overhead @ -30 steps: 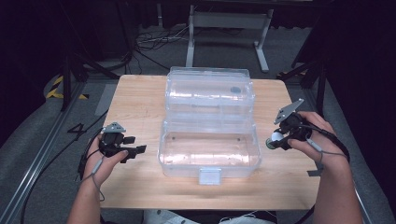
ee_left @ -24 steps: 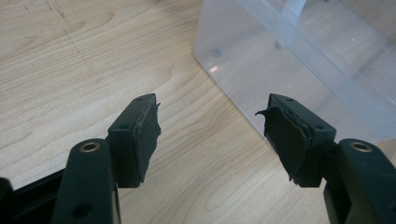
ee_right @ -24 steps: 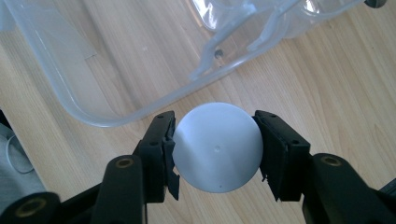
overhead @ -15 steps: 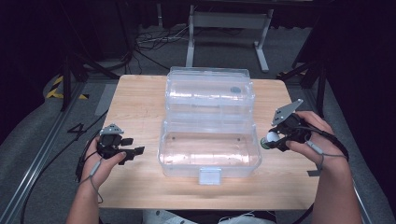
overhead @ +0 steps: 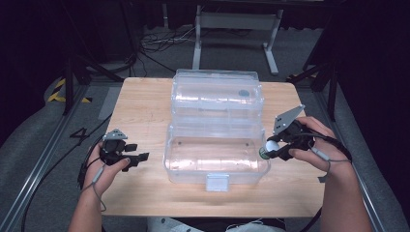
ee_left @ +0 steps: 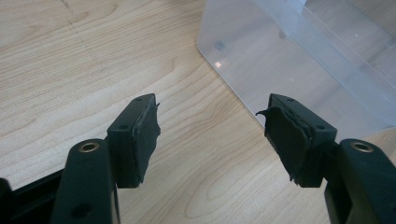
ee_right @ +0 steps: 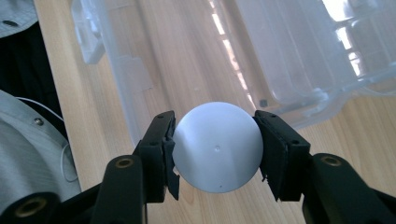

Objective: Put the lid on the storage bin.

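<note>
Right claw (ee_right: 214,149) has its 2 pads pressed on either side of a white ball (ee_right: 218,146), jaws fairly wide because the ball fills the gap. From the high view that ball (overhead: 271,145) sits just at the right end of the clear plastic box (overhead: 215,154), with something dark greenish under it that I can't make out. Box is open, lid (overhead: 217,94) folded back beyond the claw, latch tab (overhead: 216,182) on the near wall. No brand or label readable anywhere; the 1 bit of writing is a black "4" on the floor (overhead: 80,136) off to the left of the desk (overhead: 140,106).

Left claw (ee_left: 212,135) is empty, jaws spread wide, hovering over bare wood with the box corner (ee_left: 289,60) just ahead to its right. Its pads (ee_left: 148,135) look worn and ragged at the edges, which the high view is too far off to show.
</note>
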Tool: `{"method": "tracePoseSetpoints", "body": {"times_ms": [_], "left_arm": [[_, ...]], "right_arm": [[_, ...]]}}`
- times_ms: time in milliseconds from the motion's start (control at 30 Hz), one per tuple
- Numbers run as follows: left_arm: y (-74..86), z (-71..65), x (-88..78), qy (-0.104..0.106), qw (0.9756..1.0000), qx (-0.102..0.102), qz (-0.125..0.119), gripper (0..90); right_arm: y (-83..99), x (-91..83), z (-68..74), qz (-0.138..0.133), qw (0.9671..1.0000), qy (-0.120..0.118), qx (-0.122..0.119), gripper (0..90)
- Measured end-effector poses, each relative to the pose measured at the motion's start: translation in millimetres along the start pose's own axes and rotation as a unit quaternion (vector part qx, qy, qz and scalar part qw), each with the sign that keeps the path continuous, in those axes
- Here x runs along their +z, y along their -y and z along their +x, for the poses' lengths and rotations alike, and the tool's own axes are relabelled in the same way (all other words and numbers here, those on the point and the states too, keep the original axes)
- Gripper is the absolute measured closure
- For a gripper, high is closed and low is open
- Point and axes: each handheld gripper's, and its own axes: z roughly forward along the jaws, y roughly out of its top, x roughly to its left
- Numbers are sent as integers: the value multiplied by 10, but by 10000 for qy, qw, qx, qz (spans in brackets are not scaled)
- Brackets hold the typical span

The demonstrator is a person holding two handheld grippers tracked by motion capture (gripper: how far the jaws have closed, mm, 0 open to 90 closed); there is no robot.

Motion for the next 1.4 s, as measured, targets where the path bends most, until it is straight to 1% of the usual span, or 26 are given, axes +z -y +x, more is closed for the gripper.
{"method": "tracePoseSetpoints", "body": {"times_ms": [33, 67, 167, 267, 300, 333, 367, 500, 667, 767, 833, 867, 933, 1033, 1067, 1100, 1133, 1167, 1200, 1300, 1333, 1367, 1400], "left_arm": [[0, 0, 0, 0, 10000, 0, 0, 355], [0, 0, -1, 4, 10000, 1, 3, 355], [1, 1, -2, 4, 10000, -3, 3, 355], [1, 2, 0, 15, 10000, -1, 1, 355], [1, 2, 0, 15, 10000, -1, 1, 355], [1, 2, 1, 14, 10000, -3, -1, 355], [0, 2, 1, 14, 10000, -4, -2, 354], [-1, 0, 1, 5, 10000, 2, 5, 354], [-3, 2, 2, 13, 10000, 5, 7, 354], [-3, 3, 6, 11, 10000, 2, 3, 354], [-3, 3, 5, 15, 10000, -3, 3, 354], [-3, 3, 5, 12, 10000, -2, 5, 354], [-3, 4, 6, 4, 10000, 3, 7, 354], [-3, 3, 8, 5, 10000, -3, 16, 353], [-4, 4, 9, 15, 10000, 3, 16, 354], [-5, 4, 9, 14, 10000, 9, 33, 353], [-5, 3, 10, 9, 10000, 9, 35, 353], [-4, 3, 12, 14, 10000, 5, 37, 353], [-4, 3, 14, 15, 10000, 5, 30, 353], [-3, 6, 17, 15, 10000, 9, 37, 353], [-3, 7, 19, 20, 10000, 9, 39, 353], [-2, 7, 20, 26, 10000, 0, 36, 353], [-2, 10, 22, 20, 10000, 5, 38, 353]], "right_arm": [[0, 0, 0, 0, 10000, 0, 0, 506], [-15, 26, 3, -13, 9999, -67, -74, 506], [-27, 48, 8, -3, 9998, -136, -125, 506], [-48, 87, 19, 4, 9994, -280, -225, 506], [-57, 105, 31, 14, 9992, -321, -223, 506], [-57, 105, 31, 14, 9992, -321, -223, 506], [-63, 117, 30, 22, 9990, -349, -273, 506], [-90, 190, 40, 120, 9980, -479, -395, 506], [-129, 283, 61, 296, 9968, -542, -500, 506], [-144, 331, 62, 345, 9960, -591, -575, 506], [-148, 363, 61, 385, 9957, -614, -578, 506], [-149, 376, 53, 401, 9953, -607, -634, 506], [-148, 405, 43, 432, 9952, -636, -612, 506], [-148, 442, 27, 452, 9944, -681, -664, 506], [-149, 465, 26, 492, 9943, -704, -627, 506], [-149, 485, 15, 495, 9938, -730, -677, 506], [-149, 500, 18, 547, 9937, -742, -630, 506], [-149, 517, 11, 540, 9934, -756, -674, 506], [-150, 530, 12, 593, 9932, -770, -642, 506], [-155, 569, 8, 631, 9926, -798, -665, 506], [-156, 584, 1, 622, 9923, -801, -711, 506], [-158, 590, 3, 675, 9921, -811, -684, 506], [-156, 607, -1, 663, 9919, -824, -707, 506]]}}
